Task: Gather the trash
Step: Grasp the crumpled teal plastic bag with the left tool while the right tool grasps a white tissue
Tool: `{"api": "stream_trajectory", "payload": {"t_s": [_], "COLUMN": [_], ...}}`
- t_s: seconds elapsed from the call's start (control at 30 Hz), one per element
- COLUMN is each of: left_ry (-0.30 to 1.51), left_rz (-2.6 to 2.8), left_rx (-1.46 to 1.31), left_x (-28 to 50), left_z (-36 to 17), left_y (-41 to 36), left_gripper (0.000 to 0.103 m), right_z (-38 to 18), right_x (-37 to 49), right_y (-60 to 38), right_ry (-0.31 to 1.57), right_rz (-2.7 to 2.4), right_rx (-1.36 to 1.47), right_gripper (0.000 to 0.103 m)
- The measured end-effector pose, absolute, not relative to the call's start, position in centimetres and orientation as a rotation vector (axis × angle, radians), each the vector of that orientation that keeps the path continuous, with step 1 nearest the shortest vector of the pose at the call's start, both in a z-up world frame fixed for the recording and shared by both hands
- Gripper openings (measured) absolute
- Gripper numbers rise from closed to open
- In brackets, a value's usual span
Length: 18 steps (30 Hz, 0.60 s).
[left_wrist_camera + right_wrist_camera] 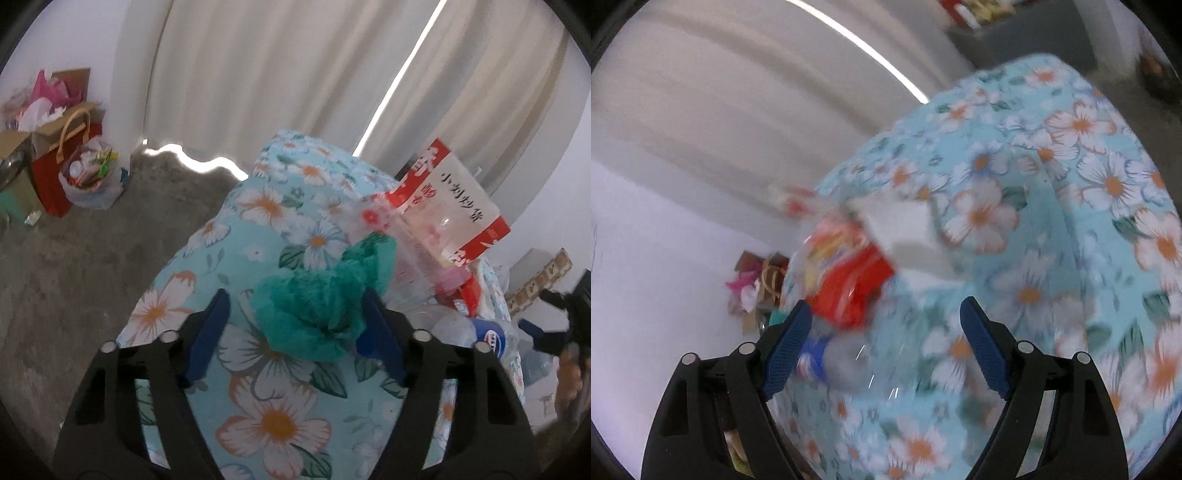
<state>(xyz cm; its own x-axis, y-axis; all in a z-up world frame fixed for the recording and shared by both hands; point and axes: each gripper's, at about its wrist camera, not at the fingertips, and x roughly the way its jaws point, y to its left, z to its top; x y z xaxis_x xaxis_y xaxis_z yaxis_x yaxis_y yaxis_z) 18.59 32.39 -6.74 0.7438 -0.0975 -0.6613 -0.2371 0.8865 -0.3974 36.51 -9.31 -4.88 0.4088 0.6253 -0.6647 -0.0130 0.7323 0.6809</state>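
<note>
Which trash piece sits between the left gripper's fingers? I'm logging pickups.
The crumpled teal paper wad; the red-and-white packet and the blue-labelled bottle lie beyond.

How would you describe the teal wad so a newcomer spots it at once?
Start at the floral cloth filling the left wrist view. The teal wad of crinkled paper sits on it, between the open fingers of the left gripper. The red-and-white packet and the bottle lie right of it; it alone is plain teal and soft.

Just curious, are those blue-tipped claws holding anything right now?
Nothing is gripped. The left gripper is open around a green paper wad; the right gripper is open too.
</note>
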Motion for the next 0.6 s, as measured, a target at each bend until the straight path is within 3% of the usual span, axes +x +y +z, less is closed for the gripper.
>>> {"api": "stream_trajectory", "payload": {"t_s": [0.07,0.27,0.37,0.43,0.5,0.6], "left_ry": [0.738,0.749,0.748,0.746,0.741,0.731], "left_rz": [0.072,0.036,0.026,0.025,0.025,0.027], "left_rx": [-0.512,-0.523,-0.525,-0.530,-0.531,-0.542], "left_x": [18.6,18.4,18.2,18.1,18.0,17.8], "left_z": [-7.1,-7.5,-7.6,-7.6,-7.5,-7.3], "left_y": [32.6,32.3,32.0,32.0,31.9,32.0], "left_gripper": [0.061,0.052,0.048,0.045,0.042,0.038], "right_z": [-6.0,-10.2,-10.8,-10.8,-10.7,-9.6], "right_x": [38.8,43.2,43.3,43.1,42.8,42.1], "right_y": [-9.4,-8.0,-7.4,-7.2,-7.1,-7.9], "right_ry": [1.119,1.263,1.263,1.262,1.255,1.214], "right_rz": [0.428,0.400,0.394,0.406,0.407,0.415], "right_rx": [0.666,0.681,0.644,0.643,0.635,0.643], "right_gripper": [0.080,0.062,0.045,0.023,0.010,0.007]}}
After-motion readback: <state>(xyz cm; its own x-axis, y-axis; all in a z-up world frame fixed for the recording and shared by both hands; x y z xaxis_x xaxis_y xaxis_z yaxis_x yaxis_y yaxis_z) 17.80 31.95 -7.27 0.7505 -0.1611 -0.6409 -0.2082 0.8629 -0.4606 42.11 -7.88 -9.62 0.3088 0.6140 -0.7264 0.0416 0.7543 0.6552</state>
